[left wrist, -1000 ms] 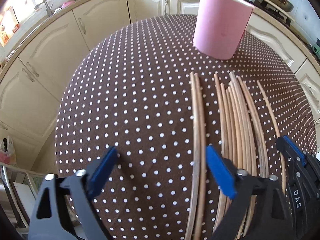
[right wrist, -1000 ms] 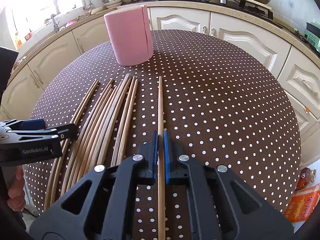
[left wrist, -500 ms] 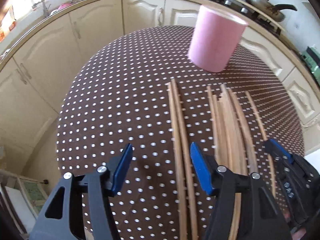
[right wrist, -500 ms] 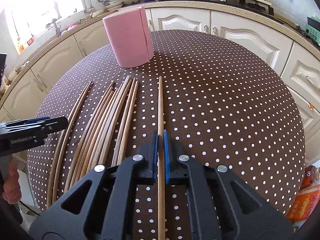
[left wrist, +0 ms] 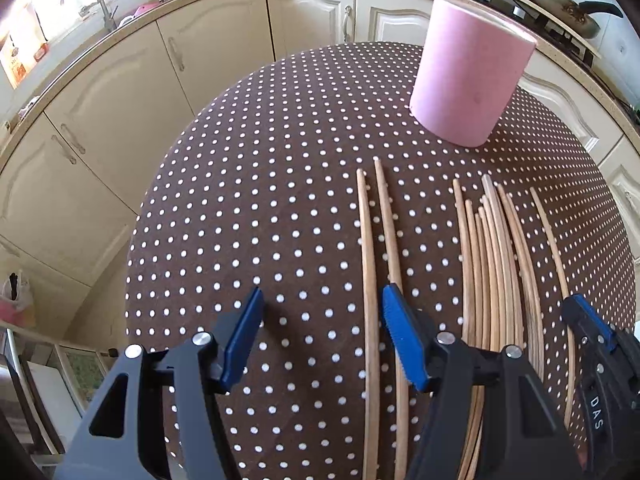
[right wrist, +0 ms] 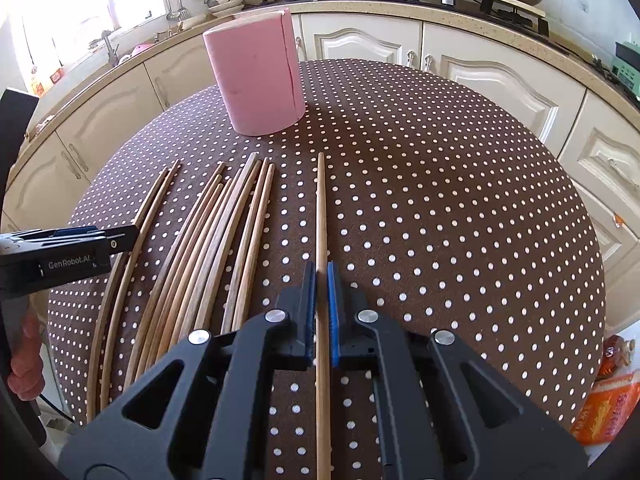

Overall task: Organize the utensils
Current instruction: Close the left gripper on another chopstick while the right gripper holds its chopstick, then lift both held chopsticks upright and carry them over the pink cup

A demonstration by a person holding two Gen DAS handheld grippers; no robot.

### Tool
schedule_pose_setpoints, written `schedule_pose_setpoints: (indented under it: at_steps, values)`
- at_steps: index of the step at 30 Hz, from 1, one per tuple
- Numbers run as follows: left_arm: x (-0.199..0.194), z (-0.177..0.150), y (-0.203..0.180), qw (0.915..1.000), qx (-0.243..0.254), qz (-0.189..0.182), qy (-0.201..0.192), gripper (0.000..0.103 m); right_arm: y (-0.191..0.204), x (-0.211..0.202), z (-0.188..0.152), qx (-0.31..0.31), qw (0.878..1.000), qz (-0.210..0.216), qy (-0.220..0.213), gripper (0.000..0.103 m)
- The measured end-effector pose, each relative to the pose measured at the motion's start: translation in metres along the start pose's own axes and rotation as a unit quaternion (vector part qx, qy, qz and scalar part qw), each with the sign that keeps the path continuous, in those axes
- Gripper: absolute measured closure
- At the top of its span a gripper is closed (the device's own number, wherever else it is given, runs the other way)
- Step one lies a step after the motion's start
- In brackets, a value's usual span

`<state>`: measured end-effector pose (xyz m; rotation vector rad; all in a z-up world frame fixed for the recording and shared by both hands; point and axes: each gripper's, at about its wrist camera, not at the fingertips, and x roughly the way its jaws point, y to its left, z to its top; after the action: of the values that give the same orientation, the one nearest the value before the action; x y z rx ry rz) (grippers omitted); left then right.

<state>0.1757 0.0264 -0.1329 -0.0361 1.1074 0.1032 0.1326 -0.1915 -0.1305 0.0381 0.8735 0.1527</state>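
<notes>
Several wooden chopsticks lie side by side on the brown dotted tablecloth [left wrist: 248, 216]. A pink cylindrical holder [left wrist: 468, 72] [right wrist: 260, 76] stands upright beyond their far tips. My left gripper [left wrist: 322, 332] is open and hovers over the leftmost pair of chopsticks [left wrist: 368, 272]. One of the pair lies between its jaws, and the other runs under the right finger [left wrist: 404, 344]. The pads press on nothing. My right gripper [right wrist: 321, 280] is shut on a single chopstick [right wrist: 321, 208], apart from the main bundle [right wrist: 208, 248] and pointing at the holder.
Cream kitchen cabinets [right wrist: 480, 76] curve around the table's far side, with a stove and pan [left wrist: 560, 20] on the counter. An orange bag [right wrist: 604, 400] lies on the floor past the right edge. A person's hand [right wrist: 24, 360] holds the left gripper's handle.
The left gripper's jaws have narrowed around the leftmost pair of chopsticks, and its view has shifted slightly. The right gripper has kept still, shut on its chopstick.
</notes>
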Motion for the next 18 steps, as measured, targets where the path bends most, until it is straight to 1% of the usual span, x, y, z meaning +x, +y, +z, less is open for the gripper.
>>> schedule_pose_setpoints:
  at_steps: [4, 5, 6, 7, 8, 9, 12, 16, 18]
  values:
    - [0.001, 0.002, -0.003, 0.9998, -0.012, 0.008, -0.015, 0.042, 0.007, 0.008, 0.008, -0.015, 1.000, -0.024, 0.001, 0.096]
    - [0.001, 0.002, -0.003, 0.9997, -0.013, 0.007, -0.020, 0.047, 0.009, 0.010, 0.010, -0.019, 0.999, -0.032, 0.001, 0.096]
    - [0.000, 0.001, -0.003, 0.9995, -0.013, 0.006, -0.030, 0.055, 0.011, 0.012, 0.012, -0.021, 0.999, -0.036, 0.001, 0.096]
    - [0.000, 0.005, -0.001, 0.9992, -0.012, 0.006, -0.039, 0.074, 0.011, 0.013, 0.013, -0.020, 0.999, -0.037, 0.001, 0.096]
    - [0.000, 0.004, -0.001, 0.9990, -0.010, 0.005, -0.044, 0.088, 0.010, 0.014, 0.014, -0.019, 0.999, -0.033, 0.001, 0.097]
    - [0.000, 0.004, -0.001, 0.9989, -0.008, -0.001, -0.045, 0.096, 0.008, 0.015, 0.015, -0.015, 1.000, -0.027, 0.000, 0.097]
    - [-0.003, 0.000, 0.002, 0.9987, -0.013, -0.014, -0.048, 0.096, 0.002, 0.014, 0.016, -0.001, 1.000, 0.004, -0.005, 0.097]
    - [-0.007, -0.005, 0.007, 0.9979, -0.016, -0.039, -0.049, 0.097, 0.001, 0.001, 0.016, -0.003, 0.999, 0.009, -0.040, 0.097]
    - [-0.009, -0.007, 0.009, 0.9977, -0.013, -0.037, -0.055, 0.097, 0.001, -0.004, 0.017, -0.003, 0.999, 0.013, -0.053, 0.097]
